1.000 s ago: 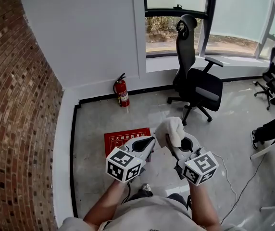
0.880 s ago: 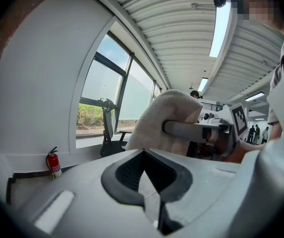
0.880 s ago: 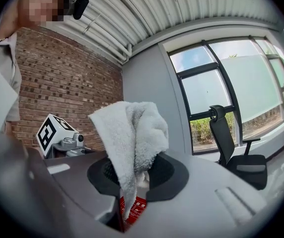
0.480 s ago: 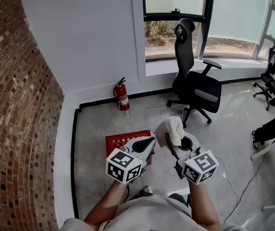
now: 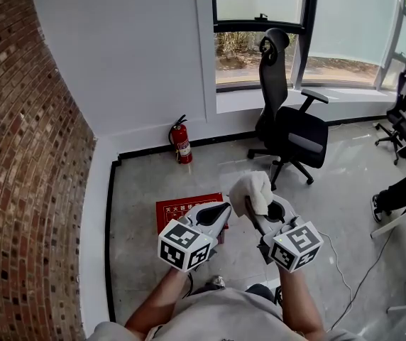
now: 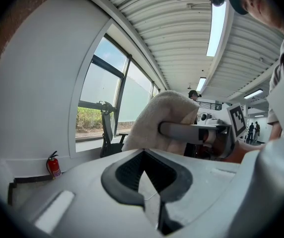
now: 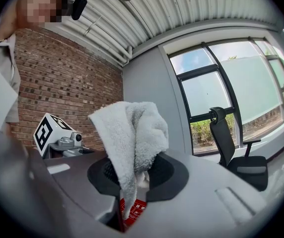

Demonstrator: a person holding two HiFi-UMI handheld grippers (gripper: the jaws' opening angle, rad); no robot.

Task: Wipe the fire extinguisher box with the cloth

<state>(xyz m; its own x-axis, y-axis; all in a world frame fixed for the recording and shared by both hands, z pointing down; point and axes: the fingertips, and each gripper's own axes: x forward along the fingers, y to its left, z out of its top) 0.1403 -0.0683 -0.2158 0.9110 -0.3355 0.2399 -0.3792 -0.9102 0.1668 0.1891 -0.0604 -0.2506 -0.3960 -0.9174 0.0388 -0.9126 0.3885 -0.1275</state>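
**A:** Little has moved in the last second. From the head view, the left gripper (image 5: pixel 219 212) and right gripper (image 5: pixel 250 206) still hang side by side at waist height. The white cloth (image 5: pixel 252 189) is bunched above the right one as before. The only change I can find is a slight shift of the camera.

**B:** And the box?

**A:** The red box (image 5: pixel 176 207) lies flat on the floor (image 5: pixel 139 183), well below both grippers and partly hidden behind the left one. The fire extinguisher (image 5: pixel 181 141) stands apart from it, against the wall.

**B:** What does the left gripper view show?

**A:** Its jaws are pressed together with nothing between them. A thin slit may remain, but the wide lens makes that hard to judge. The cloth and the right gripper's finger show just beyond.

**B:** And the right gripper view?

**A:** Its jaws are pinching the cloth. One fold drapes down between them and the rest puffs up above. A patch of the red box shows through the gap underneath.

**B:** So what does that mean for the task?

**A:** I'd say the wiping hasn't begun. The cloth is held firmly, but it is nowhere near touching the box. The right gripper has to come down a long way first.
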